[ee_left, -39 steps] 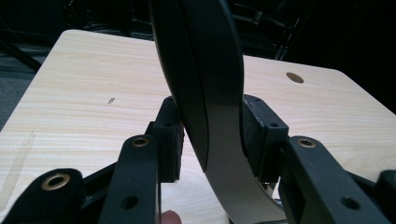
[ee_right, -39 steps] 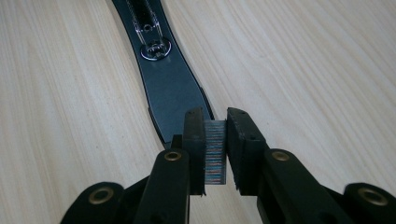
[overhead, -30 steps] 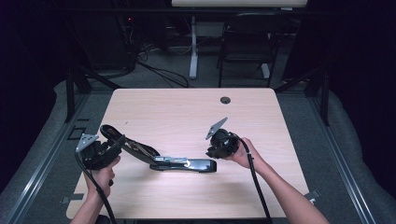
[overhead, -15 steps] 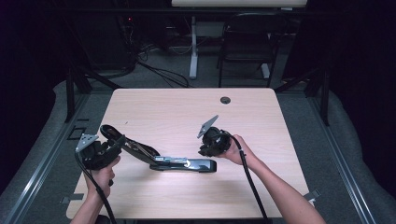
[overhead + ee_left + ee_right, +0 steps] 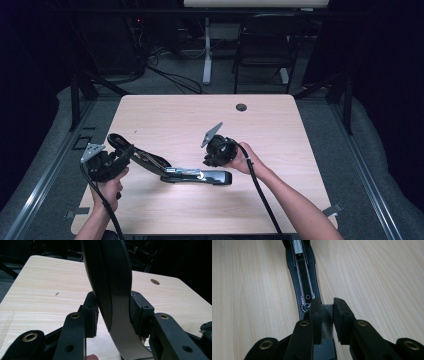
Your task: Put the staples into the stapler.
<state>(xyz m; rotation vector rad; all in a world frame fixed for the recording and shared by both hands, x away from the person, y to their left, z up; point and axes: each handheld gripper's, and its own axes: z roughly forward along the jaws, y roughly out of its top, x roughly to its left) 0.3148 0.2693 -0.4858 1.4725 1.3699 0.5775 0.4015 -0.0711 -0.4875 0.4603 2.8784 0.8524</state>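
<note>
Two tongs work on one big black stapler (image 5: 172, 170) that lies open on the light wooden desk (image 5: 280, 130), nearer the front edge than the back edge. The left tongs (image 5: 125, 152) are by the left edge of the desk, held up by a hand (image 5: 111, 187). They are shut on the stapler's curved top arm (image 5: 112, 295), which rises off the desk on a slant. In the left gripper view the two black pads press on both sides of that arm, one pad on each side. The arm is black with a grey strip down its side. The stapler's flat base (image 5: 207, 176) rests on the desk near the middle, a little toward the front edge. The right tongs (image 5: 214, 159) are just above the right end of that base, held by the other hand (image 5: 242, 161). In the right gripper view the right tongs point down along the open base. Their jaws stand narrow, and the near end of the base (image 5: 327, 322) sits in the gap between them. I cannot tell if the pads really touch it. The long metal track (image 5: 303, 272) in the base shows, running away from the tongs. A small round hole (image 5: 241, 107) sits in the desk close to the back edge.
</note>
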